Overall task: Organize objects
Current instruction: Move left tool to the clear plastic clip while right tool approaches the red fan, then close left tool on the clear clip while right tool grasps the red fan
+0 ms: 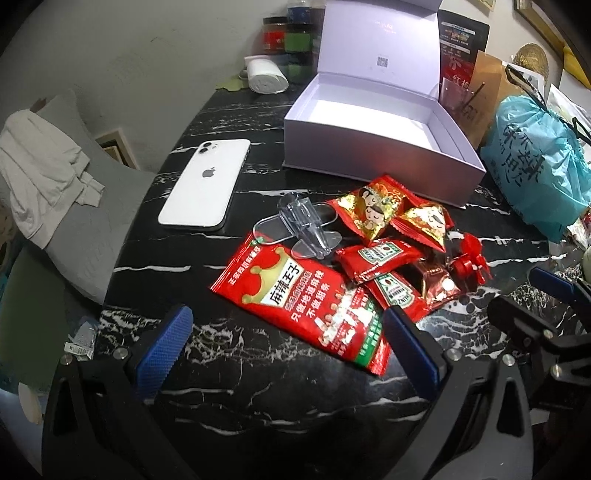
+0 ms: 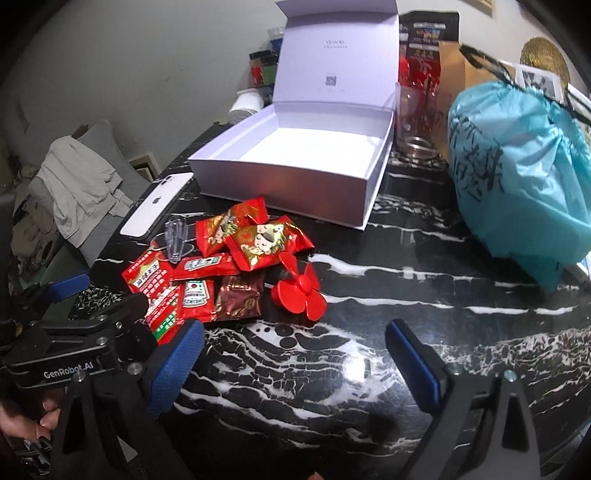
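Jars [image 1: 286, 35] half hidden behind open box lid [image 1: 376, 37], brown sachet [image 1: 437, 282] partly buried under ketchup packets [image 1: 380, 258], teal bag [image 2: 517, 173] cut by edge

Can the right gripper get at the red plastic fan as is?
Probably yes. The right gripper is open and empty, and the red plastic fan lies just ahead on bare black marble table, nothing between.

The table [image 2: 406, 266] is black marble veined with white streaks, and on it the open box [image 2: 295, 173] is pale lilac with a white floor. The phone [image 1: 205, 182] is white, the snack packets [image 1: 306, 306] are red with gold and green print, one wrapper [image 2: 240, 301] is brown, and the small fan [image 2: 301, 295] is plain red. The plastic bag [image 2: 517, 177] is turquoise with dark lettering, and both grippers' fingers [image 1: 164, 347] carry blue textured pads on black frames.
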Demonstrator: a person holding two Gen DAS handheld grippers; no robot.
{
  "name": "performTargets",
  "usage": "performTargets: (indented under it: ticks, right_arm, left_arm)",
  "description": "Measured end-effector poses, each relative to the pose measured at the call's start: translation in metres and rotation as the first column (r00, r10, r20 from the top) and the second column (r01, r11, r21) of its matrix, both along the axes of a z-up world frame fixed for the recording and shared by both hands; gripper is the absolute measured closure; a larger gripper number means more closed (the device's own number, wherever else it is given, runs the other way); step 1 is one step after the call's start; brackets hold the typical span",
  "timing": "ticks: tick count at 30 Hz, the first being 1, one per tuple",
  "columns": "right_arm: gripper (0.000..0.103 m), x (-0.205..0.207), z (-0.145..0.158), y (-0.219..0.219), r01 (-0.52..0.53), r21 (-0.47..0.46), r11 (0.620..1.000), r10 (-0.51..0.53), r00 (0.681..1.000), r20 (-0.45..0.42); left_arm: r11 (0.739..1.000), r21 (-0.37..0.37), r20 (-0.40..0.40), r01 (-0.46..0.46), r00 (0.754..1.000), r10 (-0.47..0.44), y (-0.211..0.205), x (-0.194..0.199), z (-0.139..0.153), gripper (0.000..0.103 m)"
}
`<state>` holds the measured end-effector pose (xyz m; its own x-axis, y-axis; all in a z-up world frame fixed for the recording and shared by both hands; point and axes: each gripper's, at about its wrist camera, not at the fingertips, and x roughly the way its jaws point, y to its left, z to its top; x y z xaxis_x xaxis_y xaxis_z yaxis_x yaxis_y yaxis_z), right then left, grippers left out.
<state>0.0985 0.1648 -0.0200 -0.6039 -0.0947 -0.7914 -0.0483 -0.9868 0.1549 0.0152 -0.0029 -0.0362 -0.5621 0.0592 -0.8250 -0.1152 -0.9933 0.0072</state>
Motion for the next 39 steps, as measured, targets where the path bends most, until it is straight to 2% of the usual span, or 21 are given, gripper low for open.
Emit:
performTargets:
  ticks: [5, 11, 16, 19, 23, 25, 26, 27, 32, 35, 39]
  right_arm:
    - [0.007, -0.015, -0.007, 0.004, 0.015, -0.005, 1.000, -0.015, 1.000, 0.024]
    - [0.015, -0.036, -0.018, 0.005, 0.007, -0.008, 1.000, -0.006, 0.998, 0.061]
    - [0.024, -0.049, -0.029, 0.004, -0.016, -0.017, 1.000, 0.018, 0.995, 0.094]
    - [0.034, -0.053, -0.031, 0.005, -0.025, -0.009, 1.000, 0.026, 0.995, 0.099]
    - [0.064, -0.053, -0.030, 0.005, -0.032, 0.019, 0.999, 0.030, 0.996, 0.087]
    - [0.068, -0.052, -0.031, 0.006, -0.039, 0.028, 0.999, 0.036, 0.996, 0.084]
    - [0.085, -0.052, -0.031, 0.006, -0.039, 0.029, 0.999, 0.037, 0.996, 0.083]
    - [0.091, -0.052, -0.031, 0.007, -0.036, 0.029, 0.999, 0.033, 0.996, 0.084]
    - [0.091, -0.051, -0.031, 0.012, -0.058, -0.006, 0.998, 0.059, 0.995, 0.081]
    - [0.092, -0.052, -0.031, 0.015, -0.070, -0.041, 0.997, 0.073, 0.994, 0.077]
    - [0.092, -0.052, -0.031, 0.018, -0.065, -0.063, 0.996, 0.069, 0.996, 0.064]
  left_arm:
    - [1.000, 0.009, 0.029, 0.011, 1.000, -0.011, -0.002, -0.015, -0.007, 0.000]
    - [1.000, 0.009, 0.076, 0.006, 0.997, -0.006, -0.005, -0.030, -0.017, 0.003]
    - [0.999, 0.037, 0.109, -0.007, 0.994, 0.003, -0.008, -0.037, -0.023, 0.005]
    - [0.998, 0.053, 0.088, -0.018, 0.996, 0.014, -0.010, -0.040, -0.019, 0.007]
    - [0.998, 0.061, 0.051, -0.007, 0.999, 0.004, -0.009, -0.048, -0.013, 0.007]
    - [0.998, 0.062, 0.039, 0.007, 0.999, -0.009, -0.006, -0.053, -0.010, 0.009]
    - [0.997, 0.070, 0.035, 0.016, 0.999, -0.018, -0.004, -0.055, -0.009, 0.009]
    - [0.996, 0.082, 0.031, 0.024, 0.999, -0.026, -0.004, -0.058, -0.009, 0.009]
    - [0.997, 0.078, 0.023, 0.019, 1.000, -0.021, -0.002, -0.074, -0.010, 0.011]
    - [0.997, 0.073, 0.027, 0.021, 0.999, -0.023, -0.002, -0.083, -0.014, 0.017]
    - [0.996, 0.077, 0.052, 0.037, 0.998, -0.041, 0.000, -0.092, -0.022, 0.043]
